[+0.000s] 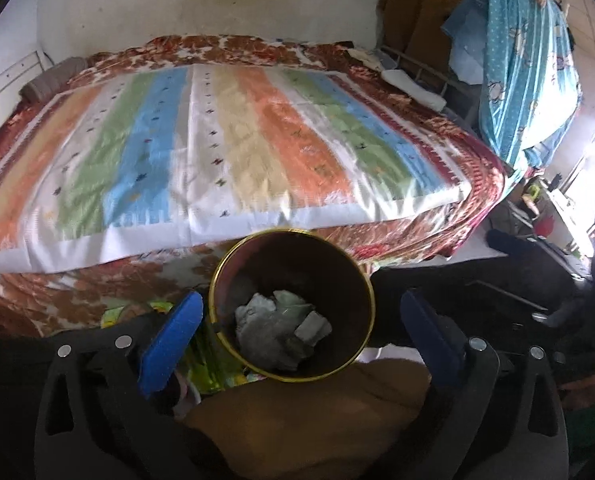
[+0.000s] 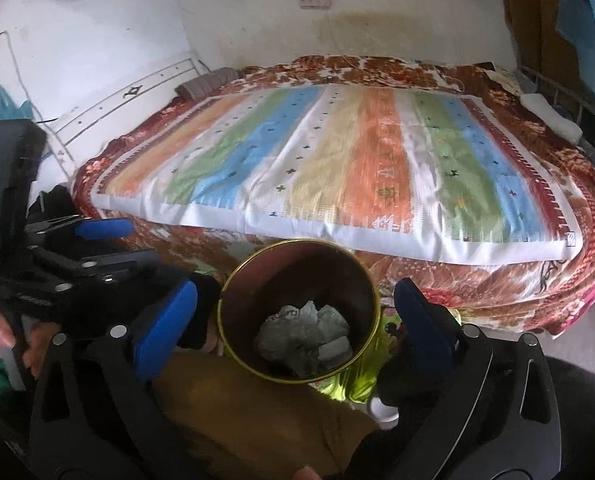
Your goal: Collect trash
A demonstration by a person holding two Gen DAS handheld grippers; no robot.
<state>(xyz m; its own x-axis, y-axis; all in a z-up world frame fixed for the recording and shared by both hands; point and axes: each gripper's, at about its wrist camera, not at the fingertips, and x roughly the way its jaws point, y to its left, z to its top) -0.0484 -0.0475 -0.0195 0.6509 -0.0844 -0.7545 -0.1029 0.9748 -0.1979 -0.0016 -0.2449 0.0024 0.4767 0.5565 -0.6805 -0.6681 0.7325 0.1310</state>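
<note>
Crumpled grey-white paper trash sits at the bottom of a dark bin with a gold rim, low in the middle of both wrist views, so the drop-off step looks basically done. The bin stands at the foot of a bed, just below the striped blanket that fills the centre of the frame, with a brown cloth bunched along the bottom edge in front of it.

The left gripper has its blue pads spread wide, one on each side of the bin's mouth, nothing between them. Same story for the right gripper: fingers fully apart and empty. The right view also catches the left tool over at the left edge with a hand on its handle.

So both tools are free, and the current step reads as the release into the bin. The next move probably calls for scanning for more trash. The blanket looks bare from here, so the hands would need to swing toward the cluttered right side or the floor around the bin. Something shiny and green-yellow lies right beside the bin at lower right; can't tell if it's trash.
</note>
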